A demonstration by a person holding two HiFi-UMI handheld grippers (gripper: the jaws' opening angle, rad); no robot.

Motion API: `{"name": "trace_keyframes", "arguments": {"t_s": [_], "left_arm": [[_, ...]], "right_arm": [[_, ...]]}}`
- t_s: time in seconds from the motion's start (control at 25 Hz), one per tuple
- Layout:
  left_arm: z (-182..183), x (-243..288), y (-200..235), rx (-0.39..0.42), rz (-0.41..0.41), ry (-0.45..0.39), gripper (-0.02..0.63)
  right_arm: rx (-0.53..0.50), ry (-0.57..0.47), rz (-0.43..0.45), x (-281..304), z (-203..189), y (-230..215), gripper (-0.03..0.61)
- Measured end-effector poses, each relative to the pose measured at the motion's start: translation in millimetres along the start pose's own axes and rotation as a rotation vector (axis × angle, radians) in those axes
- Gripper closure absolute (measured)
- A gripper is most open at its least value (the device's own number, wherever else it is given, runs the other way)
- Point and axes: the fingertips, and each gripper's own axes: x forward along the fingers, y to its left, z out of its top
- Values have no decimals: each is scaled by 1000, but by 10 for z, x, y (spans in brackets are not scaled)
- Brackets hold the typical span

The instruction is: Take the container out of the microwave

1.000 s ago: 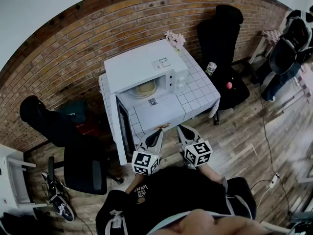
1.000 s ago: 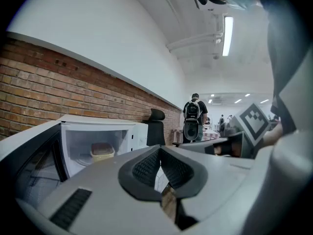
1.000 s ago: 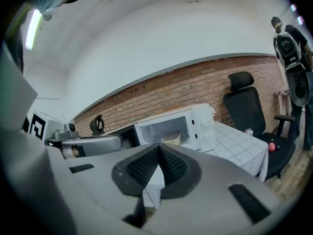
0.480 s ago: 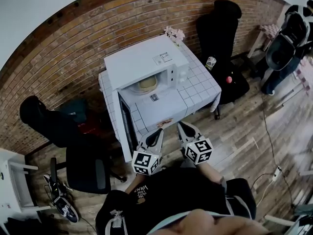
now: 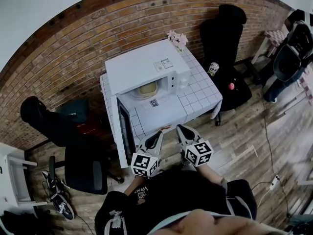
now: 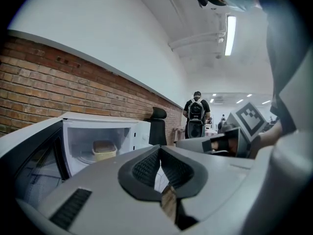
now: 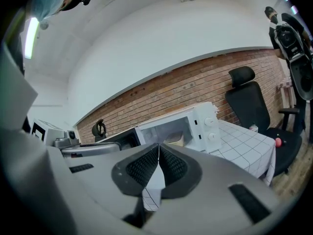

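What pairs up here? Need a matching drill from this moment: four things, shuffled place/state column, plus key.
Things:
1. container
2. microwave door
3. left tongs
4. pink flowers

Place or state:
A. swung open
B. shut, nothing between them
C. at the far corner of the table
D. inside the microwave

Pairs: 1-D, 2-A, 3-B, 4-C
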Motion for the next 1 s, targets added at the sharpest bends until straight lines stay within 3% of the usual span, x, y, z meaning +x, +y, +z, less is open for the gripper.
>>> {"name": "trace_keyframes", "arguments": {"t_s": [0.32,1.0], "left_arm": [[-51,211,171,-25,115,25,603],[-4,810,305,-90,309,-13,603]], "right_arm": [[-39,48,91,202,92,-233,574],[-88,145,297,540,262,-744,574]]}}
